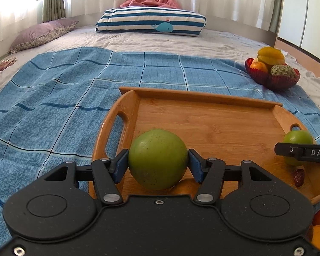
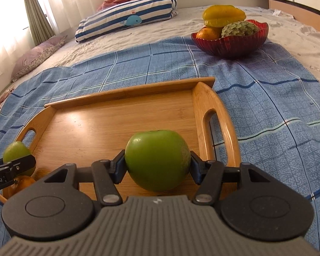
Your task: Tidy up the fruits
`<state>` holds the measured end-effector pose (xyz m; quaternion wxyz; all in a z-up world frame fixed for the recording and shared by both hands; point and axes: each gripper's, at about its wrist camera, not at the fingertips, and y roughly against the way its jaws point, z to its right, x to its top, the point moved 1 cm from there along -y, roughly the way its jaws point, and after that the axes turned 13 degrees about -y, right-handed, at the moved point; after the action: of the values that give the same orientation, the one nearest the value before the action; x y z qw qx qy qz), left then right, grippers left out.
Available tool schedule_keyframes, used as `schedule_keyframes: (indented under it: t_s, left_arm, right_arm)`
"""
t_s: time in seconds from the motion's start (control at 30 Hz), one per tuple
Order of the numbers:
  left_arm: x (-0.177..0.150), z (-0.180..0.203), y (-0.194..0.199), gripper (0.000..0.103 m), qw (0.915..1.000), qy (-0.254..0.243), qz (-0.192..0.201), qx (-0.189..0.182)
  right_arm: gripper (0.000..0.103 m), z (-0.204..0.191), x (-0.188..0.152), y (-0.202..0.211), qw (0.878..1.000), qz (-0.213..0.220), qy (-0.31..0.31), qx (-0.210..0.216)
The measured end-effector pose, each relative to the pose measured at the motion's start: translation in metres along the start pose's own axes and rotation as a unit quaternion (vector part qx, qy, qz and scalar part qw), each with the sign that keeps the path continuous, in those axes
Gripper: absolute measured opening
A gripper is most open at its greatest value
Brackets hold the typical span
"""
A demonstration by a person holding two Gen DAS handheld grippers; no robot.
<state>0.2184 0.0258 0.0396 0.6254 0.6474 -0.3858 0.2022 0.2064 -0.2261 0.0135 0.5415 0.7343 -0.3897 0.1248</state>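
Both grippers are closed on fruit: the left gripper (image 1: 157, 164) has its blue pads pressed against either side of a round green fruit (image 1: 158, 159), and the right gripper (image 2: 157, 166) pinches a second green fruit (image 2: 157, 160) the same way, jaws about half spread around each. Each fruit hangs low over the near part of the wooden tray (image 1: 213, 125); whether either touches the boards I cannot tell. Close by, at the tray's near edge, lie an orange (image 2: 21, 184) and a small dark red fruit (image 1: 299, 176).

Further off, beyond the tray on the blue checked cloth (image 1: 64, 106), stands a red bowl (image 2: 234, 47) that already carries a star fruit (image 2: 224, 15), a custard apple (image 2: 239, 28) and another orange. So part of the sorting looks done, while both green fruits remain unplaced.

Both green fruits are near-round, with no real long axis; the right one's stem dimple seems to face up.
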Motion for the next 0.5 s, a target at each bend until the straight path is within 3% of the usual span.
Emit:
schedule_keyframes:
  t_s: [0.5]
  left_arm:
    - [-0.0015,0.0006,-0.0046,0.057,1.0000,-0.004,-0.004,-0.001]
  right_arm:
    - [0.062,-0.0014,-0.0002,-0.0015,1.000,-0.002,0.010,-0.006]
